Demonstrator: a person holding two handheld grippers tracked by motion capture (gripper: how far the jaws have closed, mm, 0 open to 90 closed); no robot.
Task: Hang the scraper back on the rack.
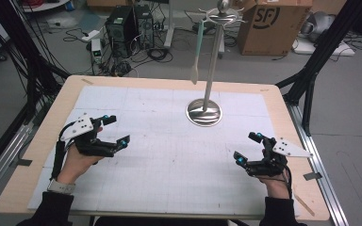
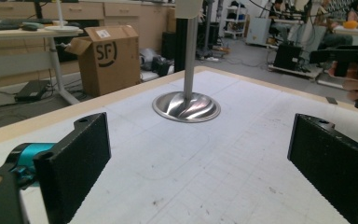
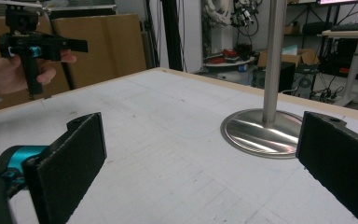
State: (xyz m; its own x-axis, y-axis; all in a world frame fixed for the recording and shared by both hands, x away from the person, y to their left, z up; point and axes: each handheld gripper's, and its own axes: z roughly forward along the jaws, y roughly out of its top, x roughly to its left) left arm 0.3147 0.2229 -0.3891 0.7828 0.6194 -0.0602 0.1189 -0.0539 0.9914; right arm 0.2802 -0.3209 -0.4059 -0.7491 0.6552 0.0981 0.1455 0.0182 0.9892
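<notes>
Left gripper point(image 1: 115, 130) jaws wide open, empty, above the white mat point(image 1: 169, 160). Steel stand point(image 1: 204, 112) at centre-back, pale spatula point(image 1: 197, 59) hanging from its top. Right gripper point(image 1: 247, 148) jaws spread, empty. Cardboard box point(image 1: 268, 26) behind reads "SF".

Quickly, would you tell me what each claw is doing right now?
Left claw: open, holding nothing.
Right claw: open, holding nothing.

A wooden table point(image 1: 37, 141) bears a white gridded mat point(image 1: 169, 155), with a steel stand point(image 1: 204, 112) on it
</notes>
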